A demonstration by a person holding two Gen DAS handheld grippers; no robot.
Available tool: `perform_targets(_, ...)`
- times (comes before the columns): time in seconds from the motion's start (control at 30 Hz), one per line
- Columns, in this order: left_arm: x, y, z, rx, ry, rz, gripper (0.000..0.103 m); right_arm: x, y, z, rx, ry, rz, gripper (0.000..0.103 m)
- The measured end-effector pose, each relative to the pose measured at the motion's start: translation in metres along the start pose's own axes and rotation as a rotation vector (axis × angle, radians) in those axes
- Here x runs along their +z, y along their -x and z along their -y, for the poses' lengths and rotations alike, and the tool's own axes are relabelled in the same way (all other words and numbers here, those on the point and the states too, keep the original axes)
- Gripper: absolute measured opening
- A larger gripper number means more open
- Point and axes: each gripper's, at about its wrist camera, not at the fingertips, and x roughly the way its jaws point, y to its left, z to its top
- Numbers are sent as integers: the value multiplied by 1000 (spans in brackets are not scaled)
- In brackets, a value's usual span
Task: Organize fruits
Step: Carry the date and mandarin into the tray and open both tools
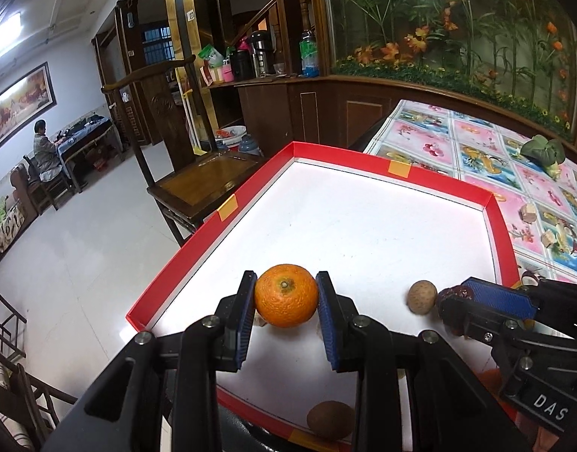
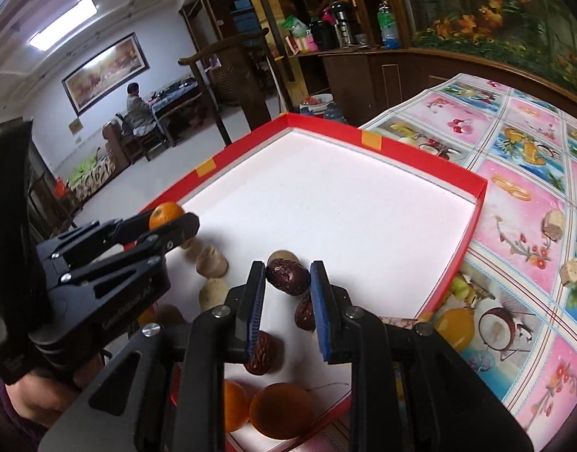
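Note:
A red-rimmed tray with a white floor lies on the table. My left gripper is shut on an orange above the tray's left side; it also shows in the right wrist view. My right gripper is shut on a dark red date; in the left wrist view it enters from the right beside a tan round fruit. More dates, tan fruits and oranges lie at the tray's near side.
The table has a flowered cloth with a leafy vegetable and small pale chunks right of the tray. A wooden chair stands past the tray's left edge. A wooden counter with bottles is behind.

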Motion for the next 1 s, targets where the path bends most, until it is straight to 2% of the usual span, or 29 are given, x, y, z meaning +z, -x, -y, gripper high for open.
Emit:
perform_targets(0.27, -6, -4, 4, 36, -8, -29, 34, -3, 1, 2, -21, 26, 4, 29)
perform_targets(0.3, -5, -3, 4, 29, -7, -29, 39, -3, 1, 1, -20, 32, 5, 30)
perform_targets(0.33, -5, -1, 4, 31, -6, -28, 52, -3, 2, 1, -21, 38, 6, 36)
perform_targets(0.37, -5, 1, 4, 41, -1, -23, 61, -3, 5, 0, -22, 41, 6, 45)
perform_targets(0.4, -4, 5, 3, 47, 6, -9, 71, -2, 9, 2, -14, 39, 9, 49)
perform_targets(0.53, 1, 15, 9, 51, -2, 22, 71, 6, 41, 23, -5, -2, 105, 51)
perform_targets(0.6, 3, 20, 14, 30, -13, 28, 71, 10, 59, 45, -61, -31, 157, 52)
perform_targets(0.7, 7, 27, 23, 15, -37, 46, 71, 12, 73, 83, -182, -75, 176, 53)
perform_targets(0.77, 10, 34, 30, -6, -44, 63, 71, 9, 76, 113, -295, -90, 132, 53)
perform_targets(0.83, 13, 37, 40, -31, -60, 72, 71, 6, 75, 135, -368, -98, 90, 53)
perform_targets(0.93, 15, 40, 58, -80, -94, 81, 71, 3, 76, 161, -427, -144, 62, 53)
perform_targets(1.0, 17, 41, 69, -106, -112, 79, 71, 3, 73, 168, -415, -168, 44, 53)
